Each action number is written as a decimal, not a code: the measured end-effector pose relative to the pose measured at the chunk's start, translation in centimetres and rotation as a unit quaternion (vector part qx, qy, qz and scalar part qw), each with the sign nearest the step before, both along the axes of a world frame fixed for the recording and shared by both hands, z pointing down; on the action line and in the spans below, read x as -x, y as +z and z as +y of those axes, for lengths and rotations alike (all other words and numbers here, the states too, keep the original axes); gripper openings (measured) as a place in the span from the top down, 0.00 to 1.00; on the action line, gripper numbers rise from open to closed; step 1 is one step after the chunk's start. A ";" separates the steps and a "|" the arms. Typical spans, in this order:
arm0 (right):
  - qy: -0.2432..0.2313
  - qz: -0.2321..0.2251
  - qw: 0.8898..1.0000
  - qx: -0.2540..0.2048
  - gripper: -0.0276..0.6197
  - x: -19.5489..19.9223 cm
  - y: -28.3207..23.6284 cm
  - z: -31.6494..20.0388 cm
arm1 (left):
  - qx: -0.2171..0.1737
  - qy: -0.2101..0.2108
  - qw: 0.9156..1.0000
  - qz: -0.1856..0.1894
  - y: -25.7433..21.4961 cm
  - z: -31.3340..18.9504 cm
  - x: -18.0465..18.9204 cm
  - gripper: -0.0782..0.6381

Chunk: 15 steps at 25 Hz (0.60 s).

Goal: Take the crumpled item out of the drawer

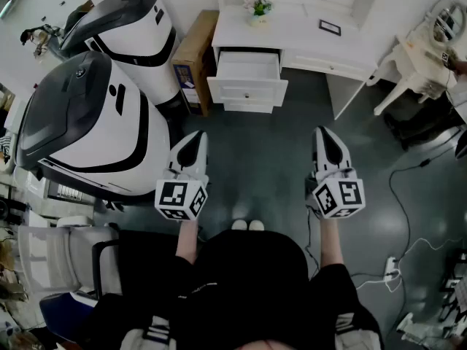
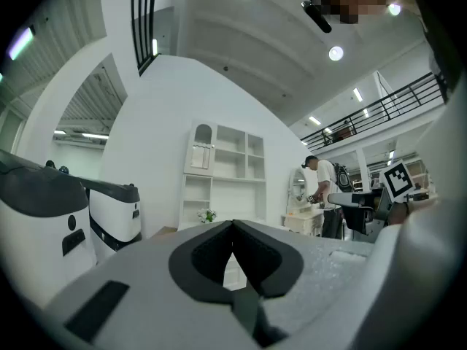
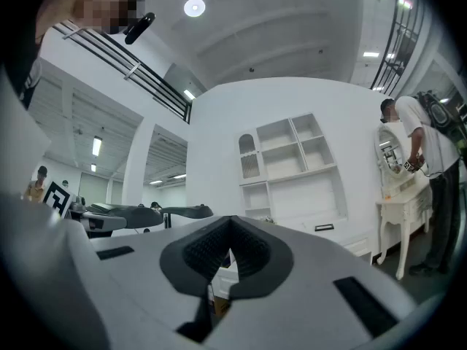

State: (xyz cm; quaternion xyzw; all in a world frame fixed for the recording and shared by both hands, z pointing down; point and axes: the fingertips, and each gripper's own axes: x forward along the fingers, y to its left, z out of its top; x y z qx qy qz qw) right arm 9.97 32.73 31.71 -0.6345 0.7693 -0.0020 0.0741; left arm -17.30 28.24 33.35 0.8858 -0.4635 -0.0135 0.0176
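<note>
Well ahead of both sets of fingers, the top drawer (image 1: 248, 65) of the white dresser (image 1: 321, 64) stands pulled out. From the head view its inside reads plain white, and the crumpled item can't be picked out in there. Left gripper (image 1: 195, 138): fingers clenched tip to tip, nothing between them. Right gripper (image 1: 326, 133): same story, fingers closed on nothing, well short of the drawer. Flowers (image 1: 257, 6) sit on the surface (image 1: 292, 35) beyond. In both gripper views the fingers mostly cover the drawer.
</note>
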 end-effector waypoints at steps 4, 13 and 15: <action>0.002 0.002 1.000 0.003 0.97 -0.2 0.2 0.0 | -0.001 0.000 1.000 -0.004 0.0 0.1 -0.1 0.89; -0.008 0.002 1.000 -0.010 0.97 -0.8 0.3 0.3 | 0.002 -0.002 1.000 -0.009 0.2 0.5 -1.1 0.89; -0.011 0.005 1.000 -0.009 0.97 -1.2 0.4 0.2 | 0.003 -0.005 1.000 -0.011 0.3 0.7 -1.5 0.89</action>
